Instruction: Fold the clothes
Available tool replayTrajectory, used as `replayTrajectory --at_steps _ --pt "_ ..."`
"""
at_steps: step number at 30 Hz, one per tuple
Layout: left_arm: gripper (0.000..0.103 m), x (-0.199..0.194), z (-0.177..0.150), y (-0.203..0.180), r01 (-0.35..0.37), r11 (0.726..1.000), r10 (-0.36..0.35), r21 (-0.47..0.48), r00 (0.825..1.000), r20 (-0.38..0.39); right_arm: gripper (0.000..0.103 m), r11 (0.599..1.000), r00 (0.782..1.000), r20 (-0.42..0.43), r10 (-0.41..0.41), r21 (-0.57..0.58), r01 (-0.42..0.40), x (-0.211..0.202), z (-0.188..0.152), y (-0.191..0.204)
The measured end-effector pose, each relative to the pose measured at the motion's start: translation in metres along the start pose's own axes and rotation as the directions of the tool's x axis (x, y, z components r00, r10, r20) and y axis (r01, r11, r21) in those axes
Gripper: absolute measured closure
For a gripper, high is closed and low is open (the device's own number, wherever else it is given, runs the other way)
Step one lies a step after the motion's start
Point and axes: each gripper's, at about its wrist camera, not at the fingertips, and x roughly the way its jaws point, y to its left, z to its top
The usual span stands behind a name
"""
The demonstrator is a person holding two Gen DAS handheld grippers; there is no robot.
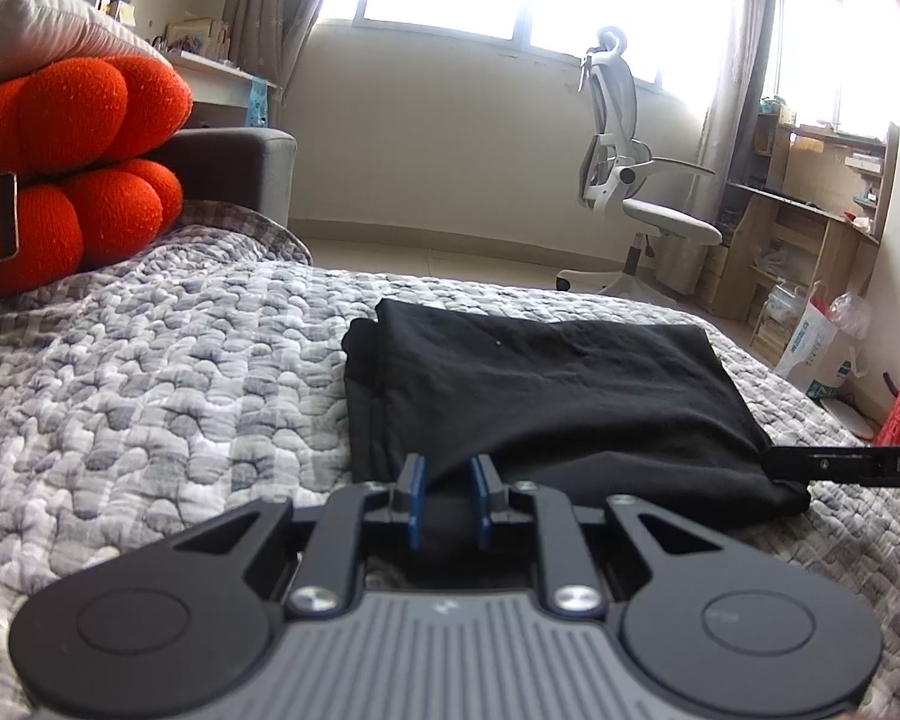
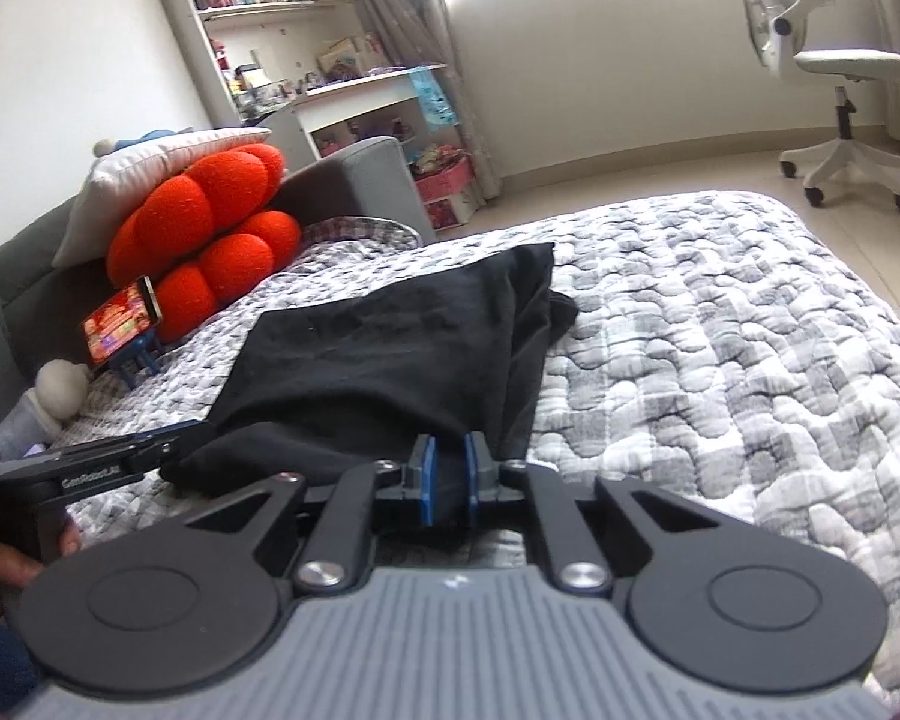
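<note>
1. Left wrist view: a black garment (image 1: 540,384) lies on the quilted bed (image 1: 150,372), already folded into a rough rectangle.
2. Left gripper (image 1: 448,495) pinches its near edge, jaws narrow.
3. Right gripper (image 2: 448,477) has jaws narrow around the other near corner.
4. Judged: at least one fold remains.

Orange cushions (image 1: 72,168) (a phone (image 2: 123,318) propped beside them) and a white chair (image 1: 636,180).
</note>
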Motion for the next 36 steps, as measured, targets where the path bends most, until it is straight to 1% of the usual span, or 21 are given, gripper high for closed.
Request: replayTrajectory --at_steps 1,2,3,5,6,7,8,9,11,13,15,16,17,18,22,23,25,28,30,35,36 --pt "0.085 0.000 0.001 0.002 0.010 1.000 -0.010 -0.011 1.000 -0.005 0.083 1.000 1.000 -0.003 0.014 0.007 -0.014 -0.001 0.001 -0.001" --pt "0.085 0.000 0.002 0.005 0.019 1.000 -0.019 -0.022 1.000 -0.010 0.076 0.999 1.000 -0.004 0.025 0.024 -0.025 -0.002 0.002 -0.002" --pt "0.085 0.000 0.005 0.008 0.029 0.999 -0.030 -0.024 0.999 -0.022 0.056 0.999 1.000 -0.003 0.012 0.031 -0.012 -0.004 0.003 -0.002" --pt "0.085 -0.001 0.010 0.013 0.049 0.998 -0.050 -0.029 0.998 -0.046 0.040 0.999 1.000 -0.004 -0.012 0.052 0.012 -0.008 0.005 -0.004" --pt "0.081 -0.002 0.013 0.017 0.057 0.998 -0.059 -0.035 0.997 -0.057 0.040 0.998 1.000 -0.005 -0.022 0.065 0.022 -0.010 0.006 -0.007" --pt "0.072 -0.005 0.016 0.023 0.055 0.996 -0.059 -0.067 0.996 -0.063 0.040 0.996 0.999 -0.006 -0.032 0.079 0.033 -0.013 0.007 -0.009" --pt "0.056 -0.008 0.019 0.030 0.052 0.994 -0.059 -0.099 0.996 -0.069 0.040 0.992 1.000 -0.011 -0.013 0.128 0.014 -0.014 0.008 -0.014" --pt "0.053 -0.012 0.021 0.036 0.051 0.990 -0.061 -0.132 0.995 -0.073 0.040 0.984 1.000 -0.015 0.007 0.177 -0.004 -0.015 0.008 -0.019" --pt "0.053 -0.019 0.023 0.053 0.082 0.970 -0.099 -0.229 0.993 -0.064 0.040 0.965 0.999 -0.024 0.048 0.258 -0.040 -0.015 0.009 -0.025" --pt "0.053 -0.021 0.020 0.066 0.123 0.934 -0.156 -0.335 0.985 -0.074 0.040 0.944 0.995 -0.035 0.091 0.320 -0.075 -0.012 0.008 -0.028" --pt "0.053 -0.018 0.015 0.067 0.130 0.926 -0.183 -0.354 0.976 -0.121 0.040 0.943 0.996 -0.047 0.077 0.328 -0.058 -0.013 0.007 -0.024" --pt "0.053 -0.020 0.012 0.065 0.120 0.929 -0.176 -0.350 0.975 -0.133 0.040 0.937 0.995 -0.058 0.083 0.344 -0.058 -0.017 0.007 -0.024" --pt "0.053 -0.022 0.010 0.065 0.127 0.927 -0.184 -0.352 0.974 -0.135 0.040 0.931 0.994 -0.068 0.089 0.360 -0.059 -0.021 0.006 -0.023" --pt "0.053 -0.025 0.007 0.066 0.141 0.918 -0.204 -0.369 0.969 -0.137 0.040 0.925 0.992 -0.078 0.095 0.375 -0.059 -0.025 0.005 -0.023" --pt "0.053 -0.029 -0.004 0.070 0.158 0.864 -0.263 -0.478 0.951 -0.161 0.040 0.860 0.986 -0.086 0.145 0.503 -0.083 -0.032 0.002 -0.033" --pt "0.053 -0.027 -0.006 0.070 0.154 0.856 -0.262 -0.493 0.952 -0.158 0.040 0.841 0.984 -0.085 0.156 0.534 -0.087 -0.033 0.001 -0.035" --pt "0.054 -0.023 -0.005 0.066 0.144 0.849 -0.257 -0.509 0.953 -0.159 0.040 0.833 0.985 -0.089 0.148 0.548 -0.076 -0.027 0.004 -0.032" --pt "0.054 -0.018 0.002 0.063 0.125 0.861 -0.239 -0.493 0.955 -0.174 0.040 0.835 0.986 -0.098 0.133 0.547 -0.058 -0.021 0.009 -0.028" --pt "0.054 -0.013 0.004 0.067 0.131 0.852 -0.250 -0.508 0.953 -0.173 0.040 0.844 0.987 -0.106 0.121 0.534 -0.046 -0.018 0.012 -0.025" --pt "0.054 -0.004 0.008 0.070 0.138 0.836 -0.264 -0.531 0.950 -0.168 0.040 0.830 0.988 -0.095 0.120 0.556 -0.048 -0.014 0.012 -0.029" --pt "0.054 -0.002 0.008 0.070 0.140 0.835 -0.266 -0.532 0.949 -0.167 0.040 0.835 0.988 -0.096 0.118 0.548 -0.047 -0.012 0.013 -0.028"
